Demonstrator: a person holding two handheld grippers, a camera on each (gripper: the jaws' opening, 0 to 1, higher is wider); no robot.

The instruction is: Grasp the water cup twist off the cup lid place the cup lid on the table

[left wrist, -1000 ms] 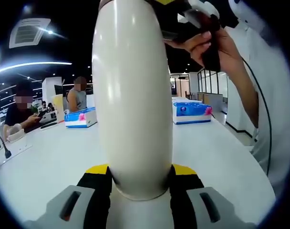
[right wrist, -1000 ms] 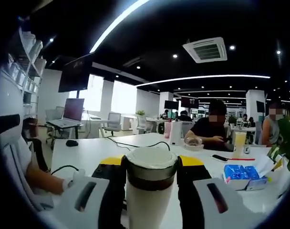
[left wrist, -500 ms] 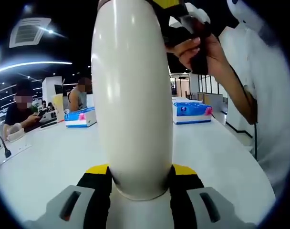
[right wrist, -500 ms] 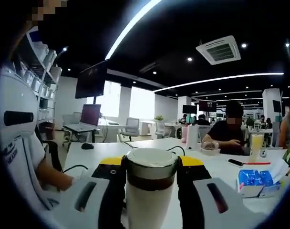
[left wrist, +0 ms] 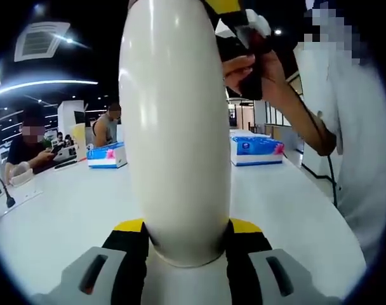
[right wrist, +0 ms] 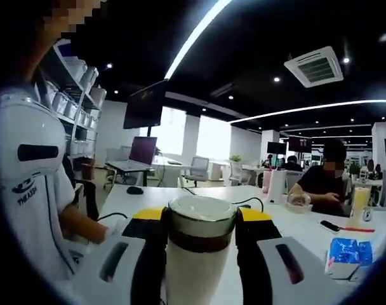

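Left hand-held gripper (left wrist: 183, 232) clamps the smooth cream water cup (left wrist: 174, 127); right hand-held gripper (right wrist: 199, 219) grips its metallic cup lid (right wrist: 201, 216).

Left gripper view low against water cup (left wrist: 174, 127) — right gripper view at cup lid (right wrist: 201, 213).

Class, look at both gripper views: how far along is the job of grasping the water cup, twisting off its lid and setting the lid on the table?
Done: the left gripper clamps the white water cup by its body. In hand: the right gripper has its jaws closed around the cup lid, which sits on the cup. Left: twisting the lid free and placing it on the white table.
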